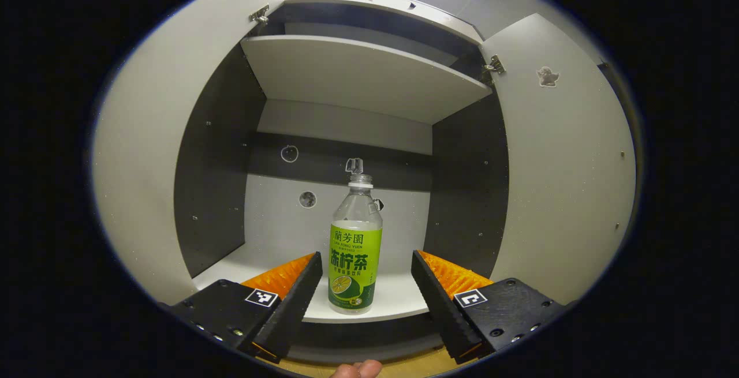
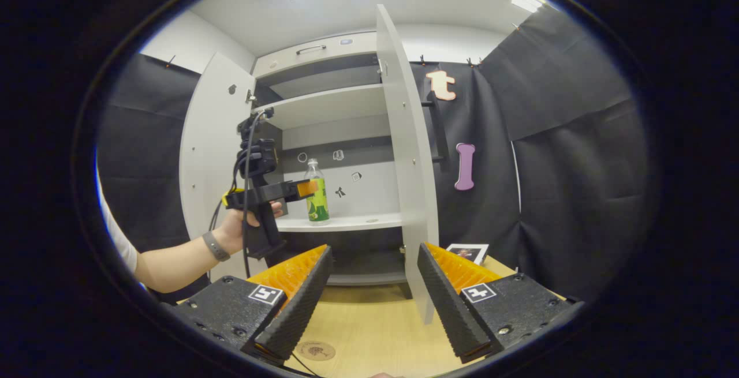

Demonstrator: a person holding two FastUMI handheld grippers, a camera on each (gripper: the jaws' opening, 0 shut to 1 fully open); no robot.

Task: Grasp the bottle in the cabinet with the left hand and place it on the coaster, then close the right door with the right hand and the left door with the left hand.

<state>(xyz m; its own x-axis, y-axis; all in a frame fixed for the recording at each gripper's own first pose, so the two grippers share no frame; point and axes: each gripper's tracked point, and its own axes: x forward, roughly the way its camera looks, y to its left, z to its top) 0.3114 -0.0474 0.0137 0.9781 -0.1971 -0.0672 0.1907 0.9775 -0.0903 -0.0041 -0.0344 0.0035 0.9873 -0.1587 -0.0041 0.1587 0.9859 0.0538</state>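
A clear bottle (image 1: 355, 245) with a green label stands upright near the front edge of the cabinet's lower shelf (image 1: 398, 300). My left gripper (image 1: 366, 303) is open just in front of it, a finger to each side, not touching. The right gripper view has the same bottle (image 2: 316, 192) on the shelf, with the left gripper (image 2: 306, 189) held by a hand right before it. My right gripper (image 2: 374, 297) is open and empty over the wooden table. A round brown coaster (image 2: 316, 350) lies on the table below it. Both cabinet doors, left (image 2: 211, 153) and right (image 2: 407, 153), stand open.
The right door's edge (image 2: 424, 285) reaches down close to my right gripper's fingers. An upper shelf (image 1: 364, 75) spans the cabinet above the bottle. A small picture card (image 2: 467, 252) lies on the table (image 2: 375, 326) behind the right door. A person's forearm (image 2: 173, 259) reaches in from the left.
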